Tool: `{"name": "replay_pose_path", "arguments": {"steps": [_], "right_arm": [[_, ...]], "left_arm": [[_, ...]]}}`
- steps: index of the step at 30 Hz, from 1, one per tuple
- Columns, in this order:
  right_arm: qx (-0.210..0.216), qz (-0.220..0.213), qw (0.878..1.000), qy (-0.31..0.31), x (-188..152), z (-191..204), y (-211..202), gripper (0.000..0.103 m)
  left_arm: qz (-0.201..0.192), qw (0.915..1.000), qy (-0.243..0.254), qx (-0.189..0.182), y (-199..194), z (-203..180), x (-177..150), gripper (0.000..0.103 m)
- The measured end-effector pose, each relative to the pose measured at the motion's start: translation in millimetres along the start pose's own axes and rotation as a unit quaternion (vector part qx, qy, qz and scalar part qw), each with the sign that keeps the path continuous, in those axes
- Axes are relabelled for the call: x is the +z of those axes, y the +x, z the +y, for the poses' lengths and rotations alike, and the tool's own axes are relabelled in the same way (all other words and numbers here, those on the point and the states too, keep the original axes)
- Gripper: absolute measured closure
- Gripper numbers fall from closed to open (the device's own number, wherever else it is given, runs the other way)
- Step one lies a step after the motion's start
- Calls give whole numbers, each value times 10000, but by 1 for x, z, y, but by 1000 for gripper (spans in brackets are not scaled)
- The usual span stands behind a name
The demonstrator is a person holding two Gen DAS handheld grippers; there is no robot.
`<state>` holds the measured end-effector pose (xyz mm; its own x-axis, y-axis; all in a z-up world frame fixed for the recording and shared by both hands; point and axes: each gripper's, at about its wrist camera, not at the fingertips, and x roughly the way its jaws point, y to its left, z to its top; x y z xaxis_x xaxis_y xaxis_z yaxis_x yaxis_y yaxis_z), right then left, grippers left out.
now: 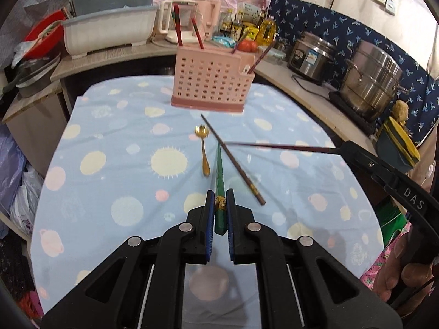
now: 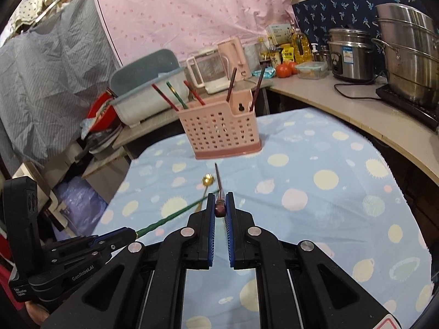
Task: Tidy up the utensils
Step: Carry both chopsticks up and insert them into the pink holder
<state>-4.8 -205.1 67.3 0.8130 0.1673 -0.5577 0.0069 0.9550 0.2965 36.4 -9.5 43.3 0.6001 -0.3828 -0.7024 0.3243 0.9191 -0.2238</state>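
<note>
Kitchen clutter rings the left wrist view: steel pots point(image 1: 370, 79) at 2 o'clock, a white dish tub point(image 1: 109, 31) at 11 o'clock, bottles along the back. Over the surface lies a pale blue tablecloth point(image 1: 109, 164) printed with suns and planets. At 12 o'clock stands a pink perforated plastic utensil caddy point(image 1: 211, 82) with red and brown chopsticks leaning in it. The left claw point(image 1: 220, 205) reaches straight forward from 6 o'clock, its blue-padded fingers point(image 1: 210, 213) clamped on the thick end of a green chopstick point(image 1: 219, 170), which tapers toward the caddy. Just left of it lies a small gold spoon point(image 1: 204, 150) with a scalloped bowl; just right lies a loose brown chopstick point(image 1: 233, 161) with a gilt band, lying diagonally on the cloth. From 3 o'clock the right claw point(image 1: 340, 149) enters, a second brown chopstick point(image 1: 279, 145) jutting level from it toward the centre.

Pink dotted fabric point(image 2: 192, 13) and grey striped cloth hang behind in the right wrist view, with the steel pots at 2 o'clock. Here the right claw's own fingers point(image 2: 230, 208) are pinched on the dark butt end of the brown chopstick, its thin shaft pointing at the caddy at 12 o'clock. The left claw comes in from 8 o'clock, angled up and rightward, gripping the green chopstick, whose tip crosses near the spoon.
</note>
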Motion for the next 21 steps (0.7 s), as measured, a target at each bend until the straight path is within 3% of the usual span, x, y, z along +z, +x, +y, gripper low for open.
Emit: {"name": "replay_pose_path", "arguments": {"steps": [21], "right_arm": [[8, -725, 9974, 38, 87, 2, -11, 95]], "left_arm": [[-1071, 9940, 194, 121, -37, -7, 115, 96]]}}
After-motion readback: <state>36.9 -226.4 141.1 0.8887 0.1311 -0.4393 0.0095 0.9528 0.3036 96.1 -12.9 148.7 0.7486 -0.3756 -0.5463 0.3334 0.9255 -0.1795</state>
